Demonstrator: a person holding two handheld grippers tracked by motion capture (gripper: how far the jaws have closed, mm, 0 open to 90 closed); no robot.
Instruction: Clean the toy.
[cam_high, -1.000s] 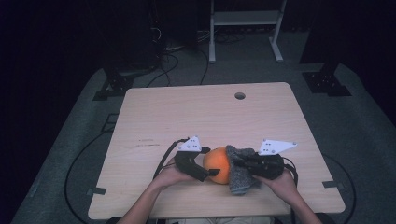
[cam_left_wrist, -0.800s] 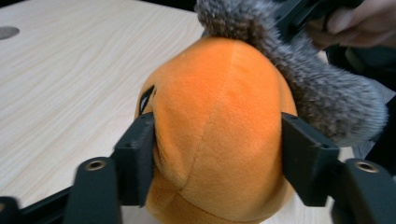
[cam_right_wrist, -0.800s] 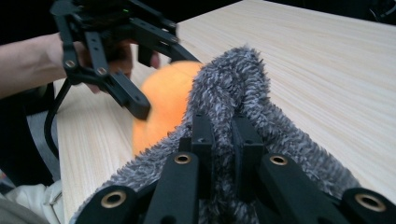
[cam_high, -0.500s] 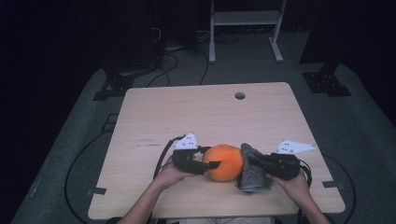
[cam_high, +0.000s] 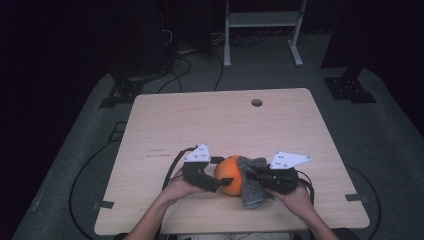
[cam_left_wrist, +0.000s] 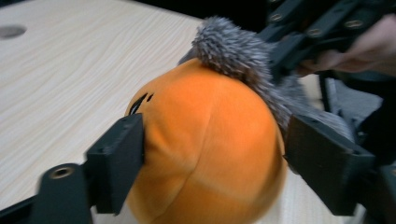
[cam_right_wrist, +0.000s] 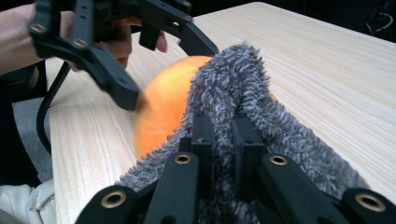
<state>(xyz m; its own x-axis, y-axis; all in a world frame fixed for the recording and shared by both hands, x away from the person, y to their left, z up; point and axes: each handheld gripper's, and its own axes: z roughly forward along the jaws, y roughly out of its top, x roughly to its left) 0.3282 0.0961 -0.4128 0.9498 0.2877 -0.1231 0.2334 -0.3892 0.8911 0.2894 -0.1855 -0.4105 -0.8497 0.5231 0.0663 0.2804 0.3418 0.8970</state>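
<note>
Near the front edge of the wooden table, as seen from the high view, an orange plush ball is held between two hand-held grippers. The left gripper is pressed against the ball's left side, and the right gripper is met by a grey fuzzy cloth draped over the ball's right side. A small round hole is seen in the tabletop towards its far edge.

From the left gripper view, the orange plush ball is clamped between the two black jaws, one pressed into each flank. The grey fuzzy cloth is laid over the ball's far top, where it is gripped by the right gripper.

From the right gripper view, a fold of the grey fuzzy cloth is pinched between the narrowly closed jaws of the right gripper. The orange plush ball is seen behind the cloth, with the left gripper set around it.
</note>
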